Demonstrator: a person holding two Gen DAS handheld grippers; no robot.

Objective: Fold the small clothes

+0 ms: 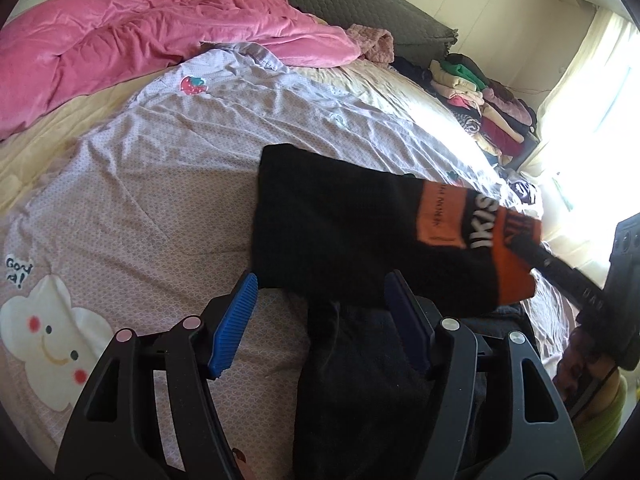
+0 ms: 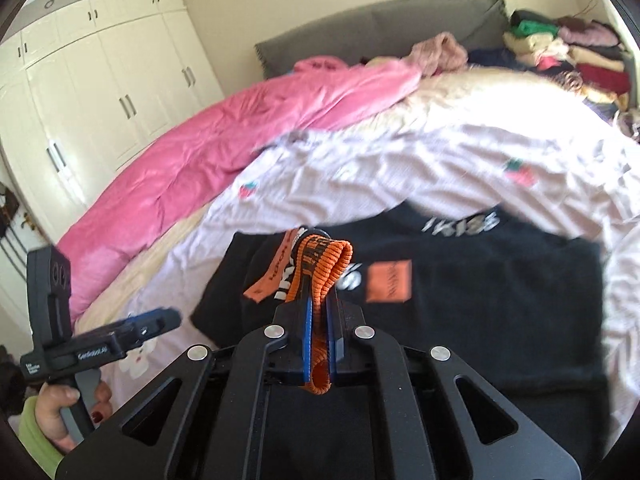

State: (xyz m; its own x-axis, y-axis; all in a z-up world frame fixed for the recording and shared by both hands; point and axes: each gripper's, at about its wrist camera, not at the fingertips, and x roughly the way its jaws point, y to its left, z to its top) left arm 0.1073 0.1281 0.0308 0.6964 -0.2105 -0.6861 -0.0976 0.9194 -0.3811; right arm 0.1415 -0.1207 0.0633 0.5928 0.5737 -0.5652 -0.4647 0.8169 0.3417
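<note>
A black garment [image 2: 460, 280] with an orange ribbed hem [image 2: 326, 264] and white lettering is being shown on a pale lilac sheet [image 1: 160, 184] printed with strawberries and a white cloud face; beside it, a pink quilt [image 1: 120, 48] is being displayed.

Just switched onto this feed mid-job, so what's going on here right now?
A person is folding a black garment with an orange cuff on a bed, a handheld gripper in each hand. The right gripper is shut on the orange cuff and holds that end up over the rest of the garment, which lies on the sheet. The left gripper is open beside it, dark fabric lying between its pads without being pinched. A stack of folded clothes sits at the far side.
</note>
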